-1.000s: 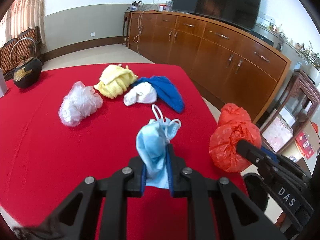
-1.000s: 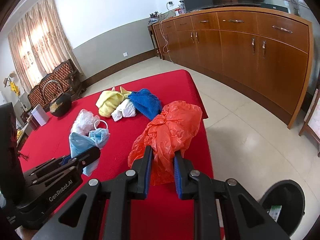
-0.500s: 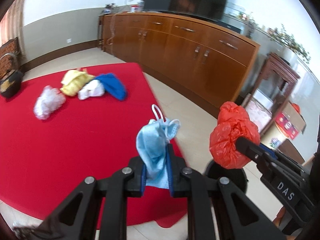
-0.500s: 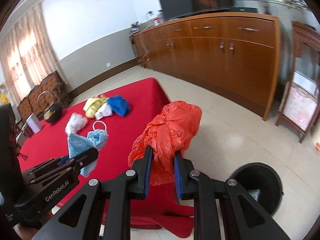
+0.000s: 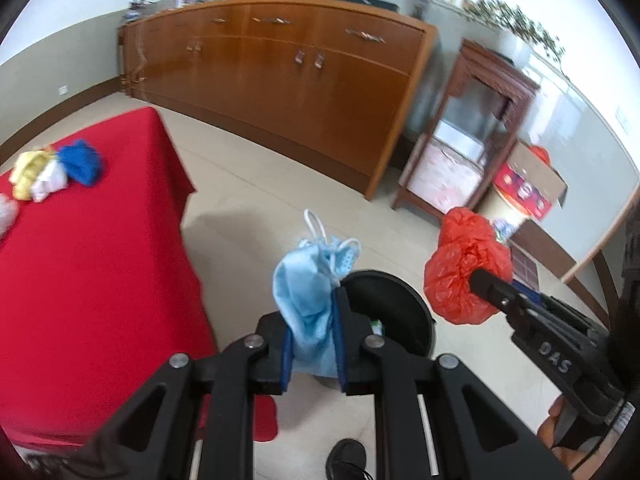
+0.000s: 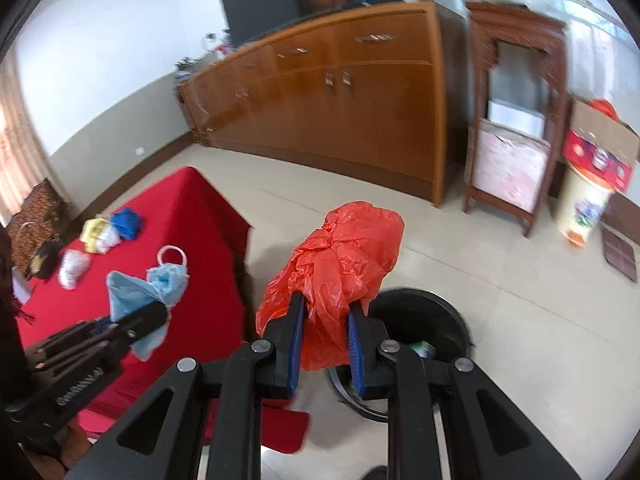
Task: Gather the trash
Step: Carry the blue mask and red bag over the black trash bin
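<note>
Two pieces of trash are in hand and neither has reached the bin yet. The left gripper (image 5: 312,338) is clenched on a crumpled blue face mask (image 5: 306,292), and the right gripper (image 6: 325,338) is clenched on a bunched orange plastic bag (image 6: 340,256). Both loads hang close above the black trash bin (image 5: 394,308), which stands on the pale floor just off the corner of the red-covered table (image 5: 80,272).

In the left wrist view the mask sits right at the bin's near-left rim, while the orange bag hangs a little beyond the rim on the bin's right side. In the right wrist view the bag overlaps the bin's left edge, with the open mouth showing to its right. A small item, white and green, already lies inside the bin; what it is cannot be told.

Judging by this, the carry is nearly finished and the drop itself is not yet done: both grips need to be centred over the bin's mouth and let go.

More work remains on the table, well away from the bin. A yellow wad (image 5: 26,166), a white wad (image 5: 50,180) and a blue cloth (image 5: 80,162) lie bunched together there, and another pale crumpled piece (image 6: 72,266) lies near them, so at least one further trip looks necessary
</note>
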Action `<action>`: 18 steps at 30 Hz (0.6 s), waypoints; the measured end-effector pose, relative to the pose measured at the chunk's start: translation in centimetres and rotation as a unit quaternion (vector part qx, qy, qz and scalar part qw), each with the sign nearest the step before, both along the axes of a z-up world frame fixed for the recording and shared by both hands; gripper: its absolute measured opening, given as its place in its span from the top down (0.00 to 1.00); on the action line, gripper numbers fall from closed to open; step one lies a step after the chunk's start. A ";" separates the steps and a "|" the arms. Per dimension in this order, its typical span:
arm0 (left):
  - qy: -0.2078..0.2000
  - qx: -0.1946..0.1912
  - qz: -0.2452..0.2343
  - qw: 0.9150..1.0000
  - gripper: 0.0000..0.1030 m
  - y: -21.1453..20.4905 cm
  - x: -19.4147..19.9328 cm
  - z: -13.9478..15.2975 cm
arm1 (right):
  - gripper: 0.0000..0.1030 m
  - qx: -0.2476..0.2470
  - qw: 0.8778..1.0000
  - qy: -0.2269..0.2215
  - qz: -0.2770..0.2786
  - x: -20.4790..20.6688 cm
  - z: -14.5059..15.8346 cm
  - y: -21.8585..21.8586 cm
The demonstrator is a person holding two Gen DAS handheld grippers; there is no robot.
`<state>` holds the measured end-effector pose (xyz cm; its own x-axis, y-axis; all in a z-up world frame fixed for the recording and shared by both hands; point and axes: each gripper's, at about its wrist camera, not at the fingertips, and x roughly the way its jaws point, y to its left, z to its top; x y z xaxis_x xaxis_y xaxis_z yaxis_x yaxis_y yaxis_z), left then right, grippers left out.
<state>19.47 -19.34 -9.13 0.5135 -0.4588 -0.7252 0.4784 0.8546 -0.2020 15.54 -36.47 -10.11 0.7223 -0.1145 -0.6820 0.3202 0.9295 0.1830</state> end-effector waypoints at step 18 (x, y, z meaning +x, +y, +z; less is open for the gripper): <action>0.117 0.049 -0.057 0.990 0.82 -9.6 1.9 -9.6 | 0.79 0.053 0.981 0.188 -0.006 5.5 -11.8 -10.6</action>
<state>21.32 -28.89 -18.76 0.2749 -0.4261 -0.8619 0.5219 0.8190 -0.2384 20.99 -47.03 -21.93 0.4157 -0.0355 -0.9088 0.3937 0.9078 0.1446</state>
